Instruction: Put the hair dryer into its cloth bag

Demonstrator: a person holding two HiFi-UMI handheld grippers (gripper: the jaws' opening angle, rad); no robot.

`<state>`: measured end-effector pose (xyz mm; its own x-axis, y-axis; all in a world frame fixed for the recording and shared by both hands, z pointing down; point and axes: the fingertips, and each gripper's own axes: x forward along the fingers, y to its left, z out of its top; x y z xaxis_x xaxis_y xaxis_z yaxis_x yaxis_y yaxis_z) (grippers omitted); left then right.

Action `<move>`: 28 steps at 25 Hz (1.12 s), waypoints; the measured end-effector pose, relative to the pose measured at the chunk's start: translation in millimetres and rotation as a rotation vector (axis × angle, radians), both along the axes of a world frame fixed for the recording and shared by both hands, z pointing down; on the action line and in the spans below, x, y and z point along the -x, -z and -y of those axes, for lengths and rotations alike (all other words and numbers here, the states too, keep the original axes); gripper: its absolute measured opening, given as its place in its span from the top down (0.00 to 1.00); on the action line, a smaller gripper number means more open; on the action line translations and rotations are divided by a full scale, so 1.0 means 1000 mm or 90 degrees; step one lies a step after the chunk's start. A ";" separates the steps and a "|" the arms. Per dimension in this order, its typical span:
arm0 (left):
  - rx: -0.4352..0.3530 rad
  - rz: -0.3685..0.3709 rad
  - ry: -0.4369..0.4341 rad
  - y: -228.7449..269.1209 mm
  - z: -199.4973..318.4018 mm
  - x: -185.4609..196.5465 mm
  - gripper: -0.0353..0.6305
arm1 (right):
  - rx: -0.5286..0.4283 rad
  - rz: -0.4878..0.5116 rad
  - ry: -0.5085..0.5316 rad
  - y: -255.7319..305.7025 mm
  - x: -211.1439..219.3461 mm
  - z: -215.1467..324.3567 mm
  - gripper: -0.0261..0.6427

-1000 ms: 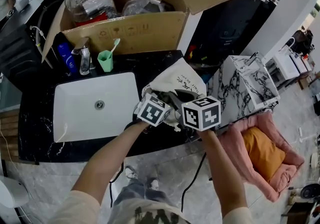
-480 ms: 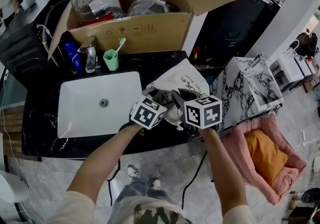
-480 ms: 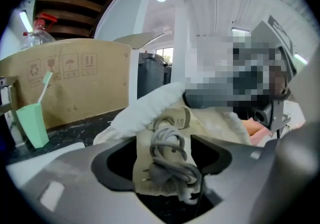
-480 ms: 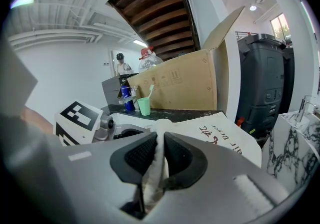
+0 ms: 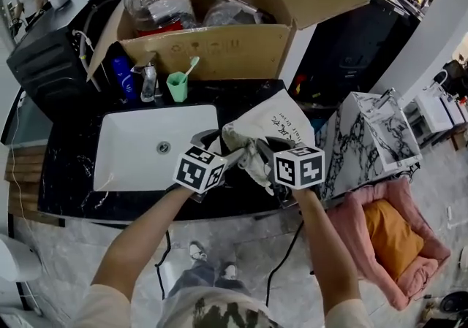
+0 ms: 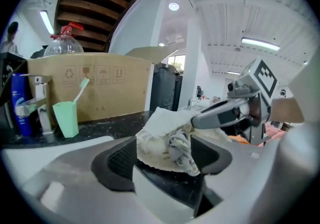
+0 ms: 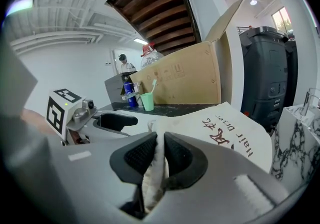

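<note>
The right tongs [image 7: 159,155] are clenched on a fold of the bag [image 7: 225,128], with the cloth pinched flat between the pads and its printed face spreading out ahead and to their right. The left tongs [image 6: 167,153] are released: their jaws have just been opening and now stand wide, and the bag's crumpled mouth lies ahead between them without either pad pressing on it. A grey cord [image 6: 180,150] is bunched at that mouth, just in front of the left tongs; the dryer's body cannot be made out. From above, the left tongs [image 5: 218,148] and right tongs [image 5: 257,164] sit close together, side by side, over the front edge of the black desk [image 5: 241,93], with the bag [image 5: 278,122] reaching away beyond the right ones. The white sink [image 5: 146,151] lies just to the left of the left tongs. Farther ahead of them, a green cup [image 5: 176,87] stands in front of a cardboard box [image 5: 219,49].
</note>
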<state>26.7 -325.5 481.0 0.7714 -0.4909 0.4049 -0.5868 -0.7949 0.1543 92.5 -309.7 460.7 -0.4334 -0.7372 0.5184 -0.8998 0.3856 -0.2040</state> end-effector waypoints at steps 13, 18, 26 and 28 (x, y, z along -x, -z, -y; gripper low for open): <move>0.011 -0.044 0.106 0.018 -0.008 0.056 0.42 | 0.031 0.007 0.026 -0.033 0.018 -0.017 0.78; 0.000 -0.055 0.126 0.030 -0.014 0.061 0.42 | 0.022 0.008 0.021 -0.031 0.018 -0.026 0.74; -0.022 -0.035 0.150 0.041 -0.034 0.065 0.42 | -0.042 0.015 -0.010 0.001 0.001 -0.046 0.74; -0.030 -0.023 0.158 0.044 -0.040 0.068 0.44 | -0.052 0.013 -0.018 0.009 -0.004 -0.051 0.75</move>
<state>-41.5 -285.9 436.7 0.6389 -0.6842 0.3517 -0.7593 -0.6343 0.1453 96.7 -258.2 451.5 -0.4210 -0.7893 0.4469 -0.9069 0.3757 -0.1907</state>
